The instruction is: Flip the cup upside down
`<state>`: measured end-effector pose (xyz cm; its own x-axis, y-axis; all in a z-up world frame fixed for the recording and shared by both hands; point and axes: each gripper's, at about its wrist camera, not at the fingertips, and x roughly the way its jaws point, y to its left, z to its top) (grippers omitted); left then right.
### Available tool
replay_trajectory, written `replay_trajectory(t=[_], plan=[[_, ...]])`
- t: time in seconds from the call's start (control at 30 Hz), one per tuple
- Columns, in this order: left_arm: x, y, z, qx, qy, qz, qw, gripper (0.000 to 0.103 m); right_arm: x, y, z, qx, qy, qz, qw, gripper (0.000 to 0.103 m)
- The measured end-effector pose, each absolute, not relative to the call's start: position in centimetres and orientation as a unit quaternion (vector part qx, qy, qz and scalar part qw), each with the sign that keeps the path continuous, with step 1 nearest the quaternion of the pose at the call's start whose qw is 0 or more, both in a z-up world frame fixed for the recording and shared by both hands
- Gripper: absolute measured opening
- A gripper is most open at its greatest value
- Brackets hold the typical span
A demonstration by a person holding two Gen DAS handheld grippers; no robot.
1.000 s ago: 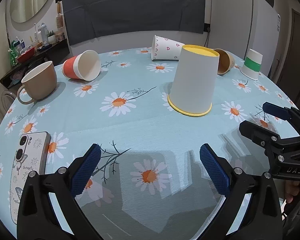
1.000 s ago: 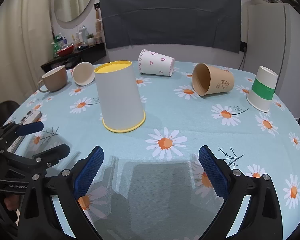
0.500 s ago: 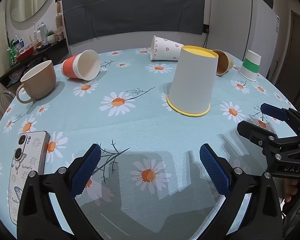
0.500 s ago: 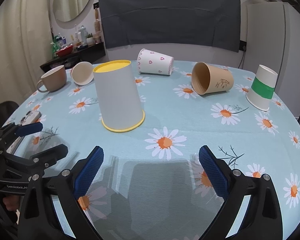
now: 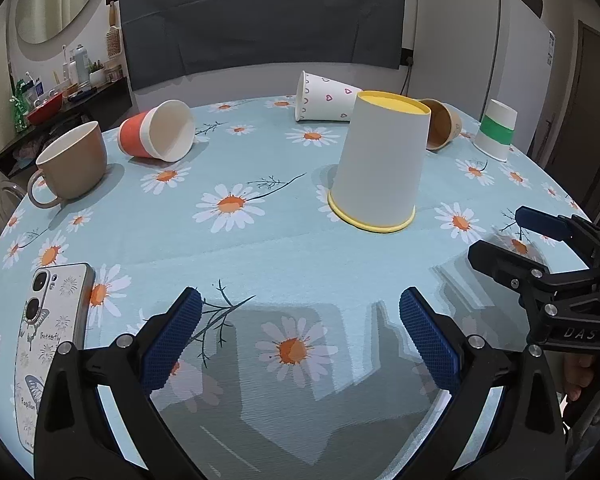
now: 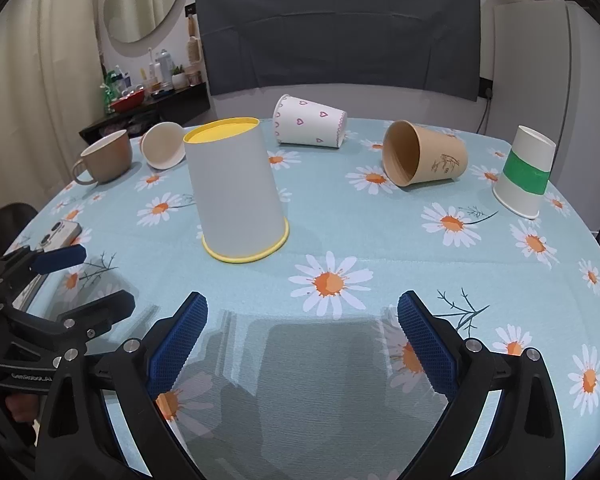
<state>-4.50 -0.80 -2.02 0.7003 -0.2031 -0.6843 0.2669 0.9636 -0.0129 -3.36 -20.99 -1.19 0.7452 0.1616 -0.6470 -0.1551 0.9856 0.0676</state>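
A white paper cup with a yellow rim (image 5: 380, 164) stands upside down on the daisy tablecloth, mid-table; it also shows in the right wrist view (image 6: 238, 192). My left gripper (image 5: 300, 332) is open and empty, low over the near edge, well short of the cup. My right gripper (image 6: 302, 336) is open and empty, also near the front edge, to the right of the cup. Each gripper shows in the other's view: the right one (image 5: 540, 248), the left one (image 6: 72, 280).
An orange cup (image 5: 156, 136), a heart-print cup (image 5: 326, 98) and a brown paper cup (image 6: 424, 154) lie on their sides. A green-banded cup (image 6: 526, 174) stands upside down at right. A tan mug (image 5: 72, 162) and a phone (image 5: 48, 340) are at left.
Both grippers have drawn back slightly toward the near edge, still open. The cups have not moved.
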Motion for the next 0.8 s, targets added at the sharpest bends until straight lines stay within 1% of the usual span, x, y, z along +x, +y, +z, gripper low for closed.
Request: replay_trajectory(t=[0.8], plan=[[-4.38, -0.76, -2.03, 0.042, 0.368, -0.119, 0.921, 0.097, -3.33, -20.98, -1.24, 0.005, 0.348, 0.086, 0.934, 0.092]])
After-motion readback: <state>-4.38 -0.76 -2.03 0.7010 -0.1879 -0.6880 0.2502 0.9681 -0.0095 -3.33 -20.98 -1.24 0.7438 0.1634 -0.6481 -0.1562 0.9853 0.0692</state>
